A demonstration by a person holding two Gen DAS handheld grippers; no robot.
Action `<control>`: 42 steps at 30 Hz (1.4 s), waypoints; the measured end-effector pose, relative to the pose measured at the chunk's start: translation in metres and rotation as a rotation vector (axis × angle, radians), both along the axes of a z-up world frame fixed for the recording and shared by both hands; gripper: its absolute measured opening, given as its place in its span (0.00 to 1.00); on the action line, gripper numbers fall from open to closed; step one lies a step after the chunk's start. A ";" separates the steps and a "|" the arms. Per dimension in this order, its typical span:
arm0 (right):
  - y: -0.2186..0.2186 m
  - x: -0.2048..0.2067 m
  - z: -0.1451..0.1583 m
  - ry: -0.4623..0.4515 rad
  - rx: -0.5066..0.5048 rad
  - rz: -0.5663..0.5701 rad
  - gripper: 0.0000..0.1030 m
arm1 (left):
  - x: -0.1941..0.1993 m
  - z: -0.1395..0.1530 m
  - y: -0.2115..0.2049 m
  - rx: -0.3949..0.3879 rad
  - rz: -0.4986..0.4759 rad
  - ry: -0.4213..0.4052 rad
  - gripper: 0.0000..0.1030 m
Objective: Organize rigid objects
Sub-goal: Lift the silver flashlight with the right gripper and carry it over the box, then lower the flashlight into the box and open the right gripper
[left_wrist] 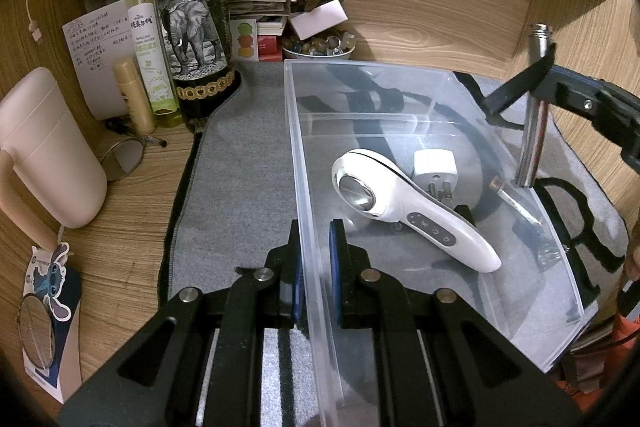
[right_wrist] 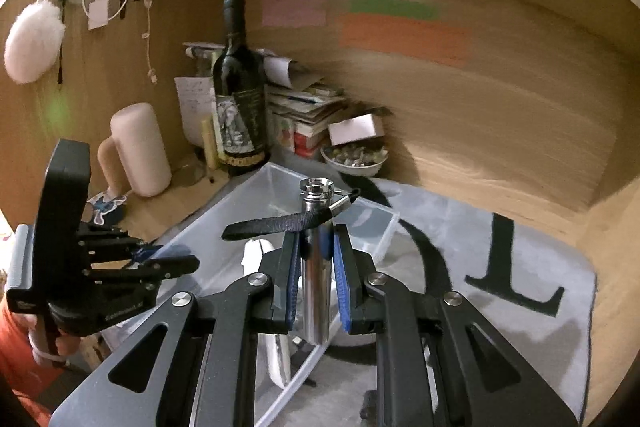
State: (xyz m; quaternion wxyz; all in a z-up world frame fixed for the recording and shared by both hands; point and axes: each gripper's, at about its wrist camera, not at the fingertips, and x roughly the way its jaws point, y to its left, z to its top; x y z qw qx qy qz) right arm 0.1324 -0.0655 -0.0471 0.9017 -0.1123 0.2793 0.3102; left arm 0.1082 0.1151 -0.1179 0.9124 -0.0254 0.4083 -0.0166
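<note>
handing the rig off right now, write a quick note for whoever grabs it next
Left gripper: shut on the near wall of the clear bin, steadying it on the grey mat.
Right gripper: shut on the metal cylinder, held upright at the bin's right edge, its black strap hanging free.
Done: white handheld device and white plug adapter lie in the bin.
Left: lower the cylinder into the bin and release, probably beside the adapter.
</note>
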 end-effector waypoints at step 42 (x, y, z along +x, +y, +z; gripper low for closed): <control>0.024 0.011 -0.037 0.112 -0.120 0.033 0.42 | 0.001 0.000 -0.003 -0.001 0.001 -0.001 0.09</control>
